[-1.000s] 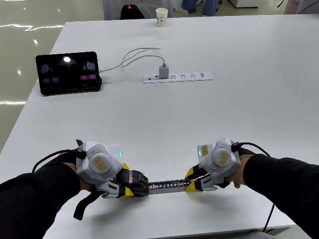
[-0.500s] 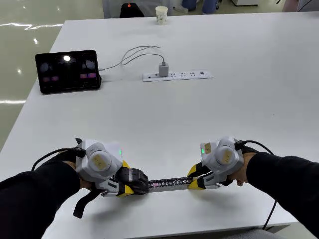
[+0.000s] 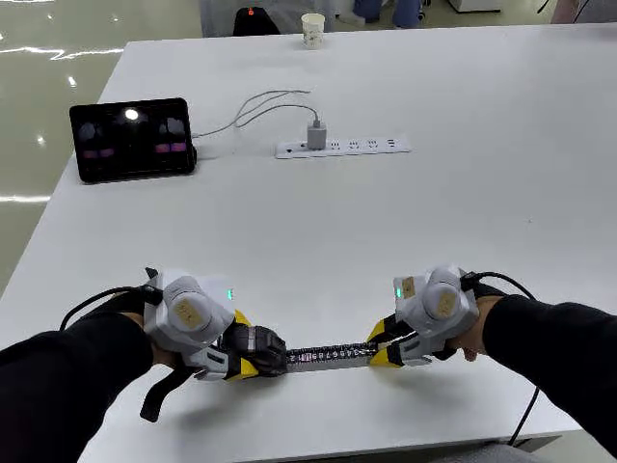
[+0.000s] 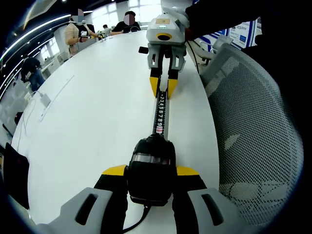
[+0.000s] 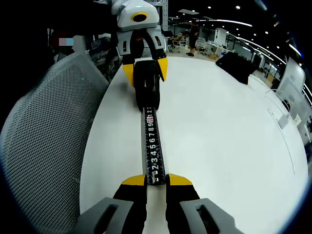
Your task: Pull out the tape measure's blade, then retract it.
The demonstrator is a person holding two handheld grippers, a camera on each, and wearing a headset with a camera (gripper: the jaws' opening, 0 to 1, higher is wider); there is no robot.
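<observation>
left gripper (image 3: pixel 246 351): 7 o'clock in the head view, sleeved forearm entering from lower left, jaws clamped on the black tape measure case (image 3: pixel 264 350) | right gripper (image 3: pixel 379 345): 5 o'clock, facing the left one, jaws closed on the blade (image 3: pixel 328 356) tip | blade: extended flat between them, along the white bench (image 3: pixel 405 222) near edge

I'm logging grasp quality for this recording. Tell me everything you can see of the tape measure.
The tape measure has a black case, apparently plastic, clamped between the yellow-tipped jaws of the left gripper, near the front edge of the white table. Its dark blade, printed with white numerals and one red mark, is partly drawn out, straight and flat. The right gripper pinches its free end.
</observation>
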